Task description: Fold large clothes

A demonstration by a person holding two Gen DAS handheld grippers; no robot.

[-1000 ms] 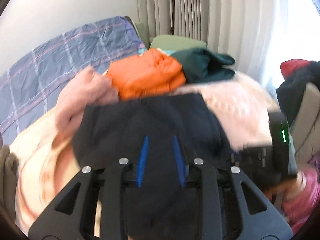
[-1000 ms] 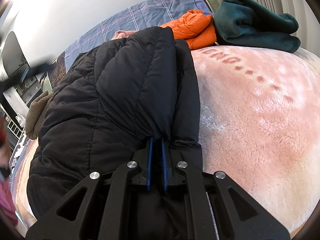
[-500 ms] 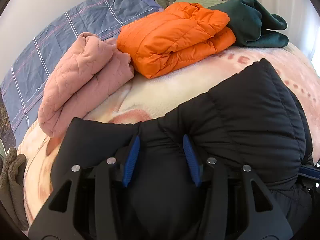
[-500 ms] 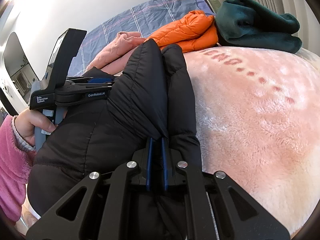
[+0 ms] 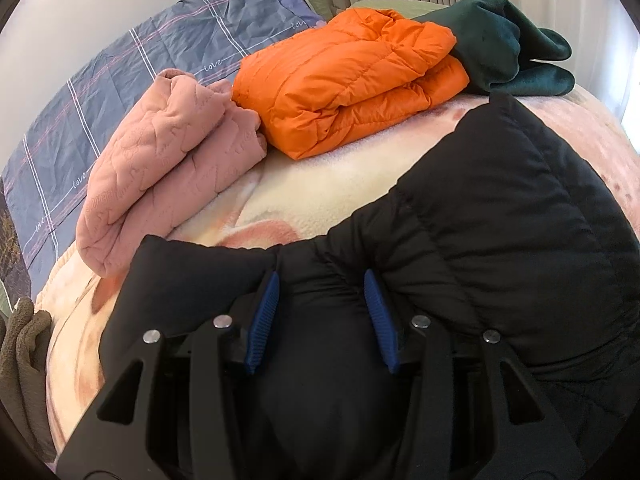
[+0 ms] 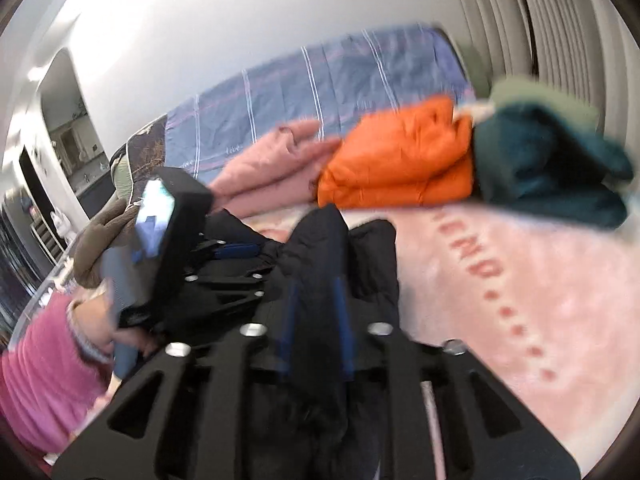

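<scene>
Both grippers, left gripper and right gripper, straddle black jacket folds

The left gripper now stands with its blue pads wider apart than a second ago, and the black puffer jacket bulges between them, where before the pads sat closer together over the fabric. The right gripper no longer pinches the jacket's fold tightly: its pads are parted around the black cloth. The right wrist view turns blurred and tilts, so the orange jacket sits lower and more central, just beyond the black one.
</scene>
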